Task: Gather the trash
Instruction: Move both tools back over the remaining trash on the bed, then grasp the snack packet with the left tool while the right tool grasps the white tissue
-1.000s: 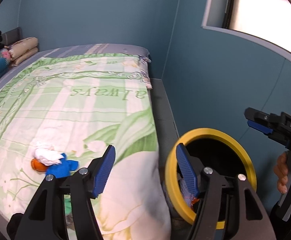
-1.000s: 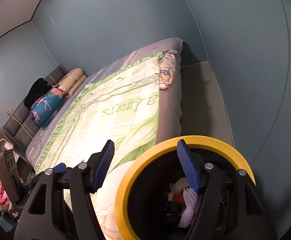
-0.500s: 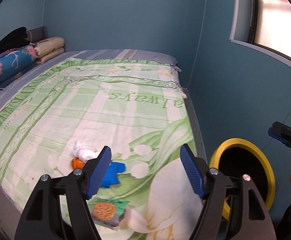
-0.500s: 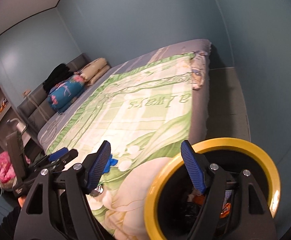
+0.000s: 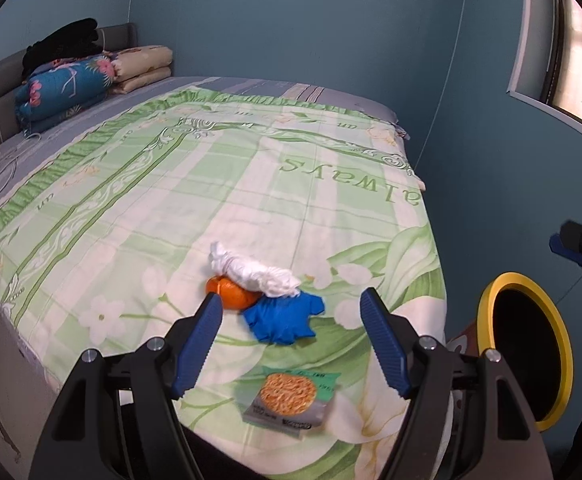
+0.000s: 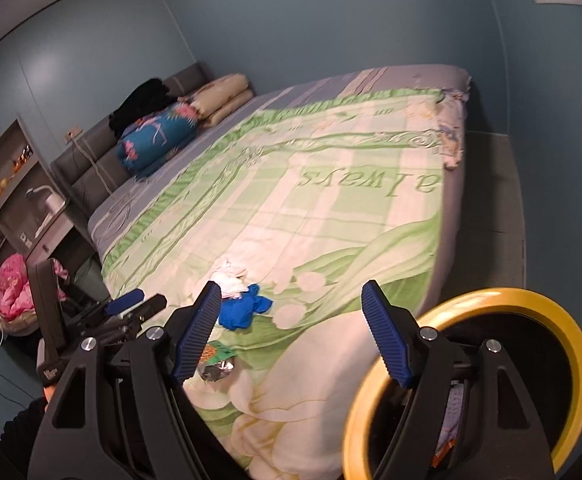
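Observation:
On the near part of the bed lie a white crumpled cloth (image 5: 257, 270), an orange fruit (image 5: 231, 293), a blue glove (image 5: 283, 316) and a snack packet (image 5: 291, 398). My left gripper (image 5: 291, 340) is open and empty, above the bed edge, just short of the glove. The yellow-rimmed trash bin (image 5: 527, 360) stands on the floor to the right of the bed, with trash inside. My right gripper (image 6: 291, 332) is open and empty, beside the bin (image 6: 471, 380). The glove (image 6: 243, 310), cloth (image 6: 231, 278) and packet (image 6: 215, 360) also show there.
The bed carries a green floral cover (image 5: 211, 184), with folded quilts and pillows (image 5: 67, 88) at its head. A blue wall and window (image 5: 571, 60) are at the right. Shelves (image 6: 11, 184) and a pink bundle (image 6: 11, 288) lie left of the bed.
Both grippers swung left, away from the bin and toward the bed. The left gripper now faces the trash pile; the bin has slid to the right of both views.

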